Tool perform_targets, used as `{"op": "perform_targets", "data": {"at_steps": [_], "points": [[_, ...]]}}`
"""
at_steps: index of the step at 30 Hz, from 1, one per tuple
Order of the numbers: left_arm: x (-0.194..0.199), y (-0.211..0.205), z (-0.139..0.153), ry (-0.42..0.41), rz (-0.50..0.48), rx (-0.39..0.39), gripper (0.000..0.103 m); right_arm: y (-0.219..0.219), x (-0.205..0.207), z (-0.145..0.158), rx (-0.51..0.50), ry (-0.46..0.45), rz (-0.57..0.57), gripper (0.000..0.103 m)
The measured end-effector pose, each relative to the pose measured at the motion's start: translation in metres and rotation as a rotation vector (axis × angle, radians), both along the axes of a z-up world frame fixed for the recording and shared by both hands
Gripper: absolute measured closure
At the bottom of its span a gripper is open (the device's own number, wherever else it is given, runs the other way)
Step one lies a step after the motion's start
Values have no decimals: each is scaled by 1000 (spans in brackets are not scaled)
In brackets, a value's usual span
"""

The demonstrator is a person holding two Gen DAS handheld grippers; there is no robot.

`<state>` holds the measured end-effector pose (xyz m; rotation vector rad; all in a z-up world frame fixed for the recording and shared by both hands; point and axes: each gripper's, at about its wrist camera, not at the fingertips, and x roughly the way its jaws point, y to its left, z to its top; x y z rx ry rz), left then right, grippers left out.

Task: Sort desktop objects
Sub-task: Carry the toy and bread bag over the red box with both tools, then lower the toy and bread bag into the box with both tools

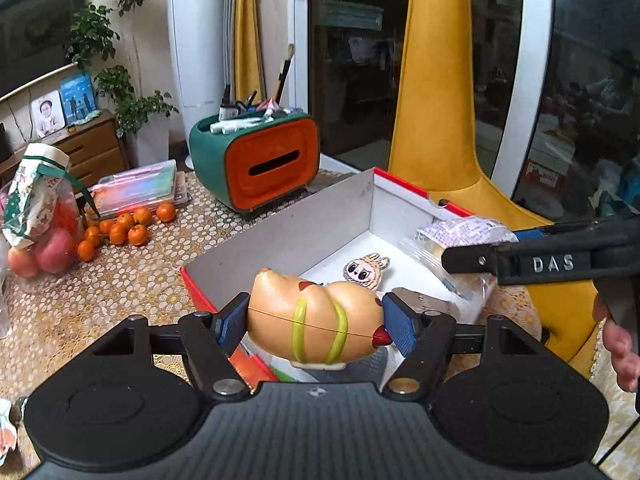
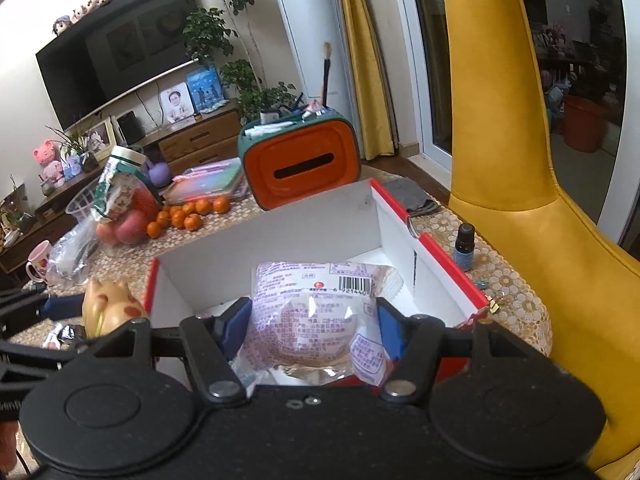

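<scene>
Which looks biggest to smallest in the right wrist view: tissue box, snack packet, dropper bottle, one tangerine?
1. Snack packet, though it sits in the right gripper close to the lens, so this is unsure.
2. Tissue box.
3. Dropper bottle.
4. Tangerine.

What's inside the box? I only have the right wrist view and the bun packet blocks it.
Observer: A small bunny-face charm lies on the floor of the box.
Operator: Is the left claw gripping its toy properly?
Observer: Yes, both pads of the left claw press the ends of the pig toy, held over the box's near edge.
Operator: Anything beside me on the right?
Observer: A person's bare fingers show below the right claw, which is shut on the bun packet.
</scene>
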<state>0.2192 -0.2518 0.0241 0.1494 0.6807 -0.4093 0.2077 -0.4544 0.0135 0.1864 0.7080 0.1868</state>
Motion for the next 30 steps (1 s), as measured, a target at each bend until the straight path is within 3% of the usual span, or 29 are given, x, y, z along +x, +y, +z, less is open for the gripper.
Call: {"op": "perform_targets", "data": {"at_steps": [10,19,30], "points": [[53,-15,-23,84,16,41,33,1,32,-20,-79,36,21,39],[74,-24,-41,112,5,85,32,11,49,-29,-138,54,76,39],[88,-23,-55,152,-10,77,32,22,55,-52,-185,107,120,38]]}}
